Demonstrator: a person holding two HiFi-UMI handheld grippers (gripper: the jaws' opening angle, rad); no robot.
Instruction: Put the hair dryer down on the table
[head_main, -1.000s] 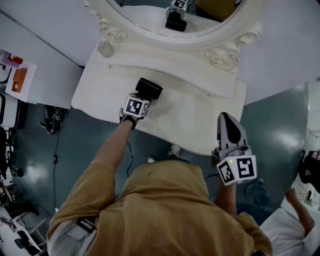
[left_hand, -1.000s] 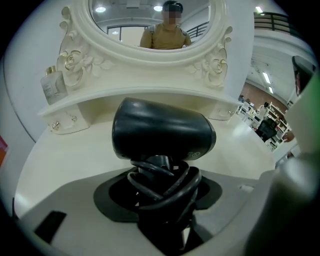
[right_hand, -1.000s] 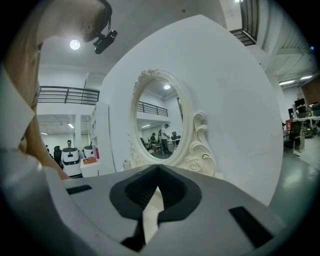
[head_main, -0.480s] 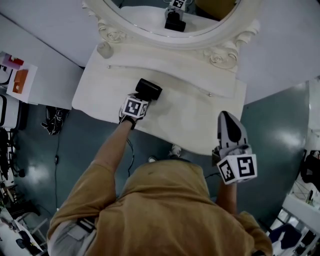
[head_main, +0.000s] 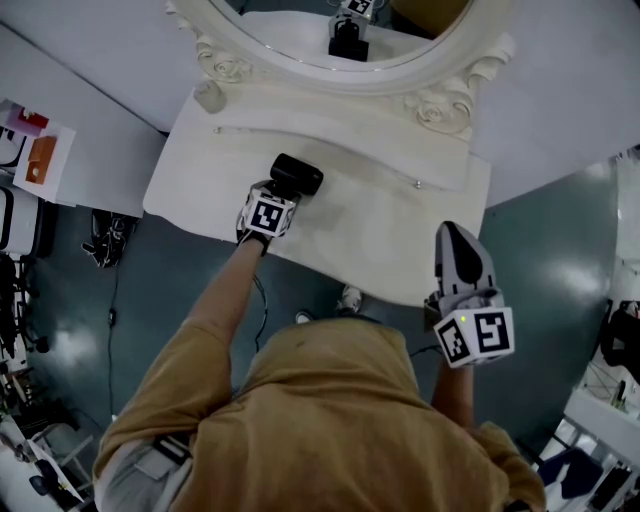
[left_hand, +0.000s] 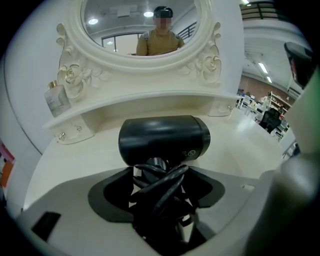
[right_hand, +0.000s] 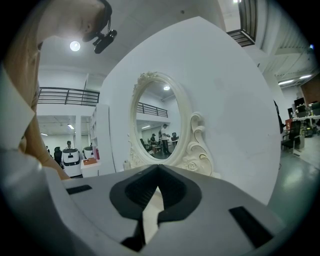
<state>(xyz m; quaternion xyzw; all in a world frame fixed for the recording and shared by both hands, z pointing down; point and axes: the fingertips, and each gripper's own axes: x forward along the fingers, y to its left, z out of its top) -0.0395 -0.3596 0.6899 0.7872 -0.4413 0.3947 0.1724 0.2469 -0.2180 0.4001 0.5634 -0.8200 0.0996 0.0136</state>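
The black hair dryer (head_main: 298, 176) lies with its barrel on the white dressing table (head_main: 390, 225), left of the middle. In the left gripper view its barrel (left_hand: 164, 140) lies crosswise just past the jaws. The handle, wound with black cord, sits between them. My left gripper (head_main: 280, 196) is opening around that handle, and thin slivers of white table show on both sides of the cord (left_hand: 159, 180). My right gripper (head_main: 452, 240) hovers off the table's front right edge, empty, its jaws closed to a point (right_hand: 158, 190).
An oval mirror in an ornate white frame (head_main: 440, 85) stands at the back of the table. A small glass bottle (head_main: 210, 96) stands on the shelf at the back left, also seen in the left gripper view (left_hand: 56, 99). Grey floor surrounds the table.
The hair dryer and both grippers stay almost where they were. A person's arm at the lower right of the head view has gone from sight.
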